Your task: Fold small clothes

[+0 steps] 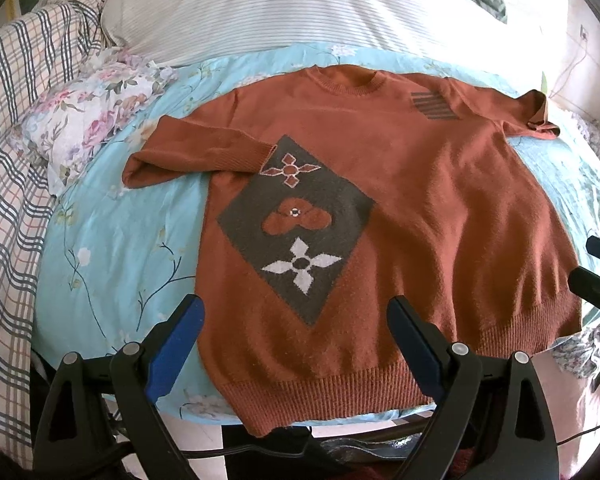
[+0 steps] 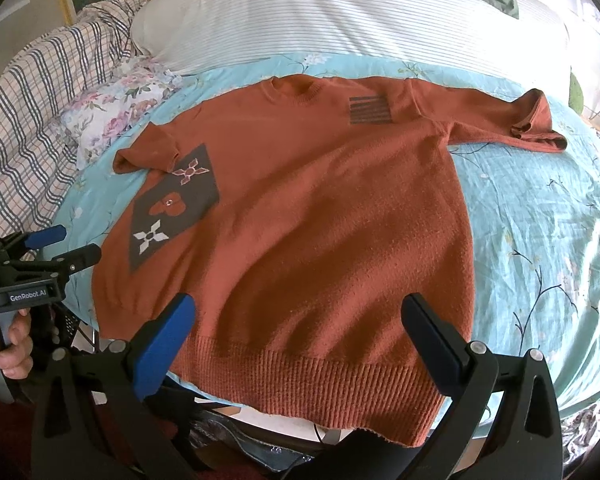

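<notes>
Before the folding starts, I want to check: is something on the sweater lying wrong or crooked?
Yes. The sweater lies flat, but its two sleeves do not match: the left sleeve is doubled back, cuff on the grey diamond, while the right sleeve stretches outward, its end crumpled.

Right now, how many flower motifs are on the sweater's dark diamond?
3, stacked along the diamond: a pink-outlined flower at the top by the folded sleeve, an orange one mid-panel, a white one lowest. None looks hidden.

Fuzzy knit sweater [image 1: 400,200] on smooth cotton sheet [image 1: 112,240].
</notes>
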Motion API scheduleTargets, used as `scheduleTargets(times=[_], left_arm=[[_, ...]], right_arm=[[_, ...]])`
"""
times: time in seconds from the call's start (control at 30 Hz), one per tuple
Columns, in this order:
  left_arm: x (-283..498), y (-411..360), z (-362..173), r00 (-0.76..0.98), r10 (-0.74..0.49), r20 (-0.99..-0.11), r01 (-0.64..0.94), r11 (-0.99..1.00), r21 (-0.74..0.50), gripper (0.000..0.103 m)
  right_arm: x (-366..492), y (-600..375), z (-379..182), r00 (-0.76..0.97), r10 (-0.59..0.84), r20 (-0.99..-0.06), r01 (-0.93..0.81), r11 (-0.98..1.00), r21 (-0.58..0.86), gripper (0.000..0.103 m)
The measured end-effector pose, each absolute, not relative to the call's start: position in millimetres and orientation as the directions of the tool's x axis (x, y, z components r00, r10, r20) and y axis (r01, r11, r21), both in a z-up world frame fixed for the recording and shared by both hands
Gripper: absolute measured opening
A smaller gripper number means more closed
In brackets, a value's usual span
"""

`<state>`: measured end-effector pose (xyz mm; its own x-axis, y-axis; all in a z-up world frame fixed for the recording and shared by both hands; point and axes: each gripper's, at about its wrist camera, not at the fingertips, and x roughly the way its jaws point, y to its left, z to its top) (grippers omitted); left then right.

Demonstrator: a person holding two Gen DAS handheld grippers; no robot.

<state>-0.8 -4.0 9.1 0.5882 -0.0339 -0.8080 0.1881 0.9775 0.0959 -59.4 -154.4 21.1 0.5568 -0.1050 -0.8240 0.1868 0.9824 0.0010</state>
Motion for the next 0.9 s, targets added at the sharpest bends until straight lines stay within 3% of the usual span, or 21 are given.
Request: scheduleTargets(times=[0.9], left_arm=[[-0.5,-4.3,6.5,0.564,0.003,-0.826,0.192,0.972,0.135,0.093]], right_arm=[[-60.2,-149.3,22.1,0.526,-0.122,-0.841,0.185,0.982,-0.027,0.102]])
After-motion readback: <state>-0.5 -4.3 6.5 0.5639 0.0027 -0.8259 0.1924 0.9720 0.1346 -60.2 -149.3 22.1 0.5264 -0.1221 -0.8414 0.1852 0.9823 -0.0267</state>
